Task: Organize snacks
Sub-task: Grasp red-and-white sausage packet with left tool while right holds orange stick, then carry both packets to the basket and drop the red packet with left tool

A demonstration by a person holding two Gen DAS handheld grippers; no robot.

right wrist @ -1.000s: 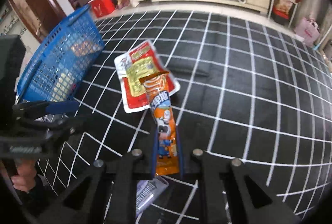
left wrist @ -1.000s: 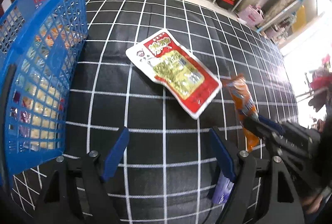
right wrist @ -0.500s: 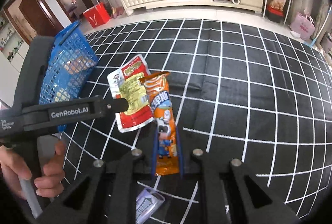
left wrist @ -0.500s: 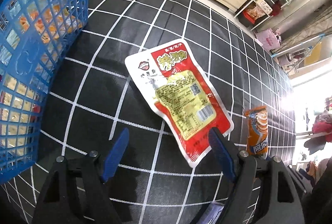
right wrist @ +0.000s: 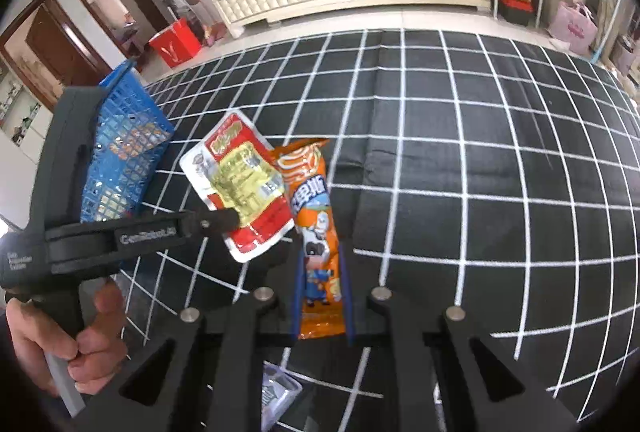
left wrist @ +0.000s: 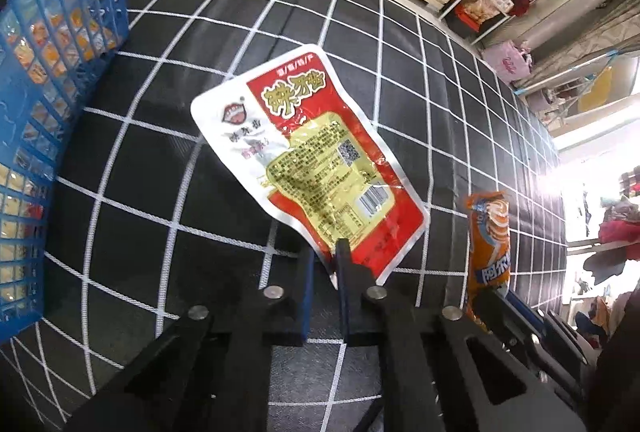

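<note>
The left gripper (left wrist: 326,258) has just been closing and now pinches the red-and-yellow snack pouch (left wrist: 316,168) by its near edge. The right gripper (right wrist: 322,296) clamps the orange snack stick (right wrist: 316,232). The blue basket (left wrist: 52,80), apparently holding snacks, stands left of both.

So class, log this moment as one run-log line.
left hand-held gripper: jaws just closed on red snack pouch | right hand-held gripper: holding orange snack stick | blue basket: left

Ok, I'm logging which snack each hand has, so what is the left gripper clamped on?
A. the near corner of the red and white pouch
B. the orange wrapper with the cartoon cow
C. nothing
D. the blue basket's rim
A: the left gripper pinches the near corner of the red and white pouch.
</note>
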